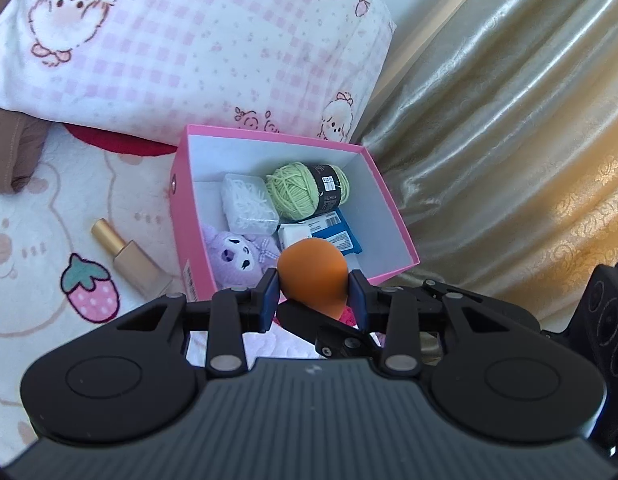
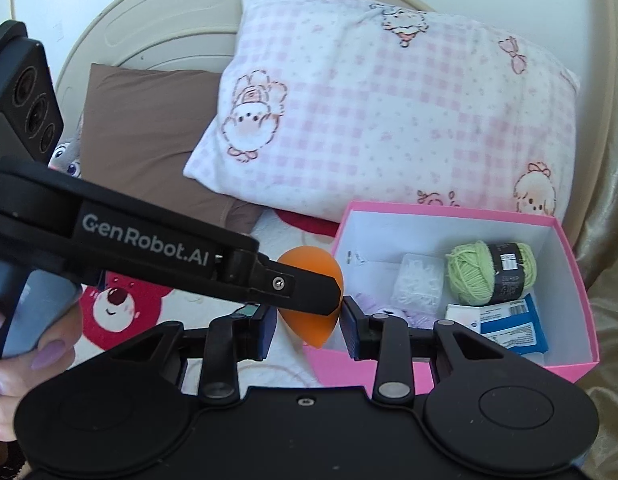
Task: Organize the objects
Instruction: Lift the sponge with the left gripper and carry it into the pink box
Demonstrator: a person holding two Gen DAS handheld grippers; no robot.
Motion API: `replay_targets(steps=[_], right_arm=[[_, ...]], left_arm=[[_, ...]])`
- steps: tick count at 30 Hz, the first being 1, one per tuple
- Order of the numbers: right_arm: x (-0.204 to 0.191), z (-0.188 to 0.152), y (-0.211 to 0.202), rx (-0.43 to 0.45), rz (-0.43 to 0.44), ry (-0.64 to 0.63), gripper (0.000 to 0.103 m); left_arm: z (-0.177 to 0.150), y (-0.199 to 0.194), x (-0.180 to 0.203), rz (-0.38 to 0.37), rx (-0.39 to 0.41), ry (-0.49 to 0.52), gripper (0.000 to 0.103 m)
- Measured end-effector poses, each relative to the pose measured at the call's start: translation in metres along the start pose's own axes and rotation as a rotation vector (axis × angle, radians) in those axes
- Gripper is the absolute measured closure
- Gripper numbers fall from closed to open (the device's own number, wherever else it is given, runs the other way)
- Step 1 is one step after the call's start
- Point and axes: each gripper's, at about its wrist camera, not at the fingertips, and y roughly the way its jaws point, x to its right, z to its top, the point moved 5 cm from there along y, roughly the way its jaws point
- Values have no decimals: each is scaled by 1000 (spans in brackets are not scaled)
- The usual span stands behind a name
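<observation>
Through the left wrist camera, the left tool (image 1: 313,292) pinched the orange sponge (image 1: 311,268) between its blue pads, holding it over the near wall of the open pink box (image 1: 269,133). The box already held green yarn (image 1: 305,192), a purple plush (image 1: 237,256) and small packets, while a gold bottle (image 1: 129,256) lay on the bed beside it. Through the right wrist camera, the right tool (image 2: 309,326) had narrowed onto the sponge's pointed end — the left tool's finger crossed in front — just beside the box's wall.
</observation>
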Motion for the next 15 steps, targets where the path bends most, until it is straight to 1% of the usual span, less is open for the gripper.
replay_targets(steps=[3, 7, 10, 15], right_arm=[[16, 4, 6, -1, -24, 32, 63], [42, 14, 23, -28, -42, 65, 63], [60, 22, 42, -67, -39, 84, 63], [83, 23, 79, -160, -25, 129, 64]], left_arm=[[12, 21, 4, -11, -21, -13, 67], [30, 51, 5, 4, -54, -35, 67], [43, 75, 1, 36, -85, -50, 67], [52, 118, -9, 112, -143, -27, 67]])
